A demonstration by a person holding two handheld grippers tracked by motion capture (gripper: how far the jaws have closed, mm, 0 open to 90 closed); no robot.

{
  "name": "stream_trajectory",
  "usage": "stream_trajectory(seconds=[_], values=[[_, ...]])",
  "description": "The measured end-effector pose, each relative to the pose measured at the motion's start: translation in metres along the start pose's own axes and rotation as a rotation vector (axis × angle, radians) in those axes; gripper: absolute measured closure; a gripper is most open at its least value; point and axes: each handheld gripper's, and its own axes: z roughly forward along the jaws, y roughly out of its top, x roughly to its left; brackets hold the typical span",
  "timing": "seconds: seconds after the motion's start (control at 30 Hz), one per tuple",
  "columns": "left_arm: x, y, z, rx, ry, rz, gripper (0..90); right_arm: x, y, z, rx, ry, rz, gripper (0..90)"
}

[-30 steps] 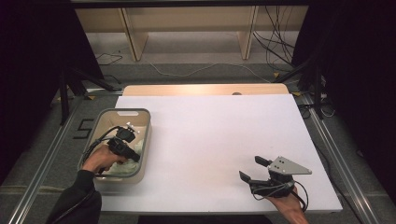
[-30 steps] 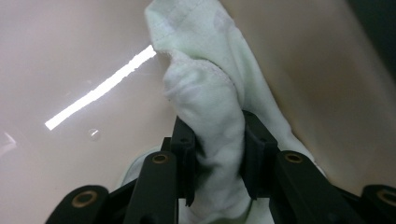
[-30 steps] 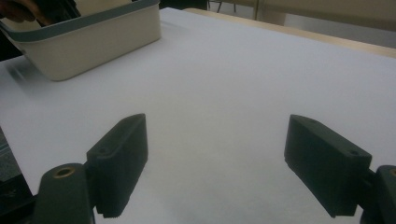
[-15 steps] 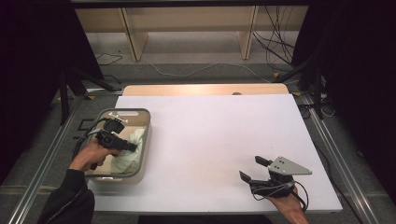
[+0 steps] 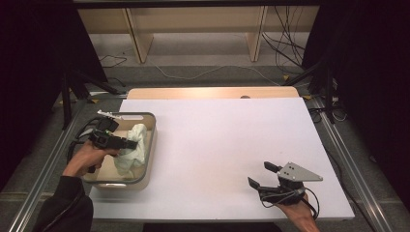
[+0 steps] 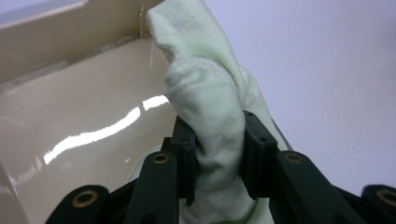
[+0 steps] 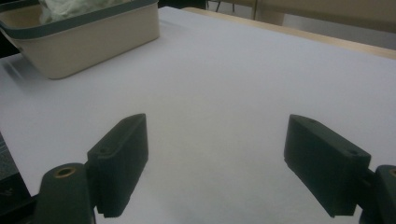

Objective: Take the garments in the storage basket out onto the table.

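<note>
In the tub (image 5: 149,145), the left gripper (image 6: 215,140) squeezes the green cloth (image 6: 210,102) and has lifted it higher, so it can come out. The right gripper (image 5: 263,175) waits open.
</note>
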Motion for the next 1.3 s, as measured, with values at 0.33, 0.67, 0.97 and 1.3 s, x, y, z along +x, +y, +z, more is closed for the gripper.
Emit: stream_trajectory(seconds=[0.33,0.67,0.97,1.3], values=[[0.001,0.001,-0.014,-0.08,-0.012,-0.019,69.7,0.0,0.0,0.0,0.003,0.0,-0.001,22.8],[-0.002,0.004,-0.026,-0.163,-0.039,-0.03,69.7,0.0,0.0,0.0,0.002,0.0,0.0,22.8],[-0.005,0.006,-0.038,-0.252,-0.07,-0.039,69.7,0.0,0.0,0.0,0.002,-0.003,0.001,22.7],[-0.009,0.008,-0.047,-0.326,-0.104,-0.05,69.5,0.0,0.0,0.0,0.003,-0.003,0.001,22.8]])
